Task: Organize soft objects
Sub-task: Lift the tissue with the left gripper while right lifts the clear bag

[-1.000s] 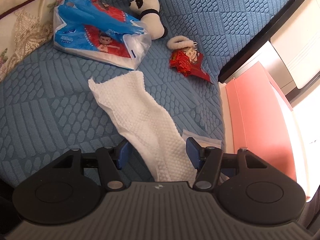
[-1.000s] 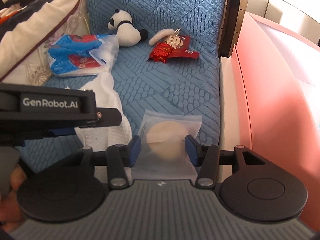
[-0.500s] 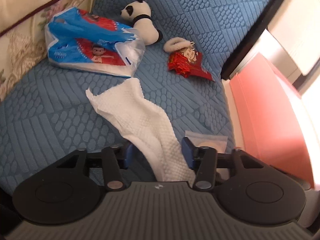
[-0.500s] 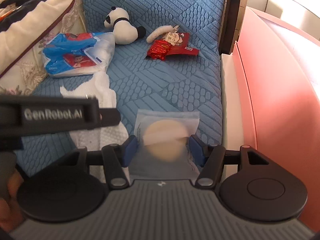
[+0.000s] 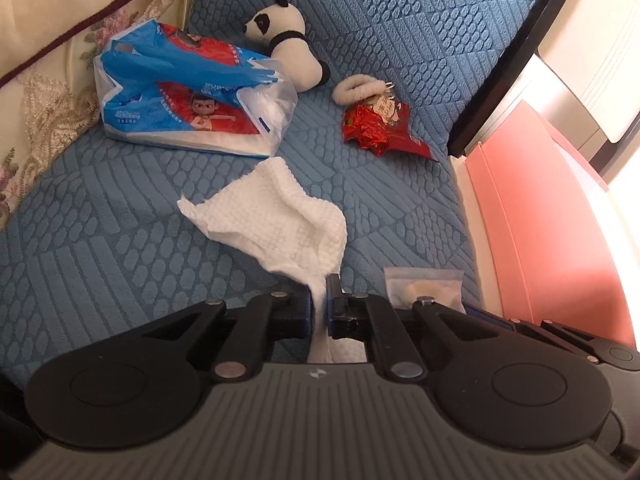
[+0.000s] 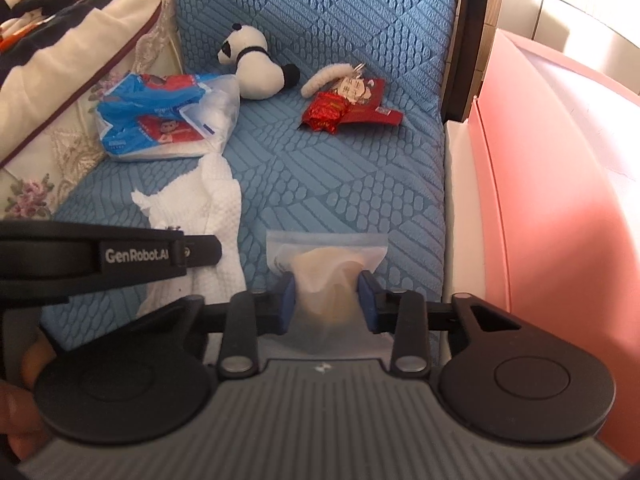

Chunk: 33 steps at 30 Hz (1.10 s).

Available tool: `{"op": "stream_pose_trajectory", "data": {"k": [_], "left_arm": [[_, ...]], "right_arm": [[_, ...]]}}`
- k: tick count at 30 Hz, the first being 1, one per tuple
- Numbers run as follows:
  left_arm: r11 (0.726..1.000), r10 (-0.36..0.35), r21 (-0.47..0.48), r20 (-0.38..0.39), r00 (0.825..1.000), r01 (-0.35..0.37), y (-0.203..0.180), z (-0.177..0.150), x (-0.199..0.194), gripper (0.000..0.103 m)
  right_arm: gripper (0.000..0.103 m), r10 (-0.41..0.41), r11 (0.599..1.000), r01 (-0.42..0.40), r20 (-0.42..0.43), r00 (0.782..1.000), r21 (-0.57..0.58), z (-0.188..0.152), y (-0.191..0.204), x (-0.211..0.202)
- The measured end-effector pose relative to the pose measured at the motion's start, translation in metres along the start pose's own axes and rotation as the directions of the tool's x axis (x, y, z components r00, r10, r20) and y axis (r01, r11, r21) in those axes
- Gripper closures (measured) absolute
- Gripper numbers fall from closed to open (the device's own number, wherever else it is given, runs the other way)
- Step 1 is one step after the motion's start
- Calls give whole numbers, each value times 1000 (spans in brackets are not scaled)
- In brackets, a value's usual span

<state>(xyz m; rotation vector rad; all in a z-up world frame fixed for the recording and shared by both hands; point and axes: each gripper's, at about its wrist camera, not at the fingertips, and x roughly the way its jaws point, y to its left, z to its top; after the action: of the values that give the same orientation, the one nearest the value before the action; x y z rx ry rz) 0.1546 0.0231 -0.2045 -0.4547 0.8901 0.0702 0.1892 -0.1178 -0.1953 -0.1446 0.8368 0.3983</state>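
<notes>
My left gripper (image 5: 319, 304) is shut on a white textured cloth (image 5: 280, 216) that bunches up on the blue quilted cover (image 5: 120, 232). My right gripper (image 6: 327, 300) is shut on a clear packet holding a beige puff (image 6: 326, 268), squeezing it; the packet also shows in the left wrist view (image 5: 424, 286). The cloth also lies left of the packet in the right wrist view (image 6: 208, 208), partly behind my left gripper's body (image 6: 120, 258).
A panda plush (image 5: 286, 46), a blue and red tissue pack (image 5: 192, 108), a fluffy white ring (image 5: 358, 88) and a red snack bag (image 5: 380, 128) lie at the back. A floral pillow (image 5: 40, 80) is on the left. A pink box (image 6: 560, 208) stands along the right.
My left gripper closed on the white cloth, which bunched up from lying stretched out. My right gripper closed in on the puff packet and pinched it.
</notes>
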Motion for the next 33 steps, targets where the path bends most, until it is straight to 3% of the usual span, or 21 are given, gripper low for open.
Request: {"op": "stream_pose_trajectory", "data": {"k": [8,33], "left_arm": [[1000,-19,7,26,999,19,3,0,-17,94],[995,-25,95,74,997,18,-9,-1,-77,95]], "right_arm": [[79,16,1000,-17,27,1000,14,3,-6,-12],[79,59,998,-61,121,991,16,1,-12,-70]]}}
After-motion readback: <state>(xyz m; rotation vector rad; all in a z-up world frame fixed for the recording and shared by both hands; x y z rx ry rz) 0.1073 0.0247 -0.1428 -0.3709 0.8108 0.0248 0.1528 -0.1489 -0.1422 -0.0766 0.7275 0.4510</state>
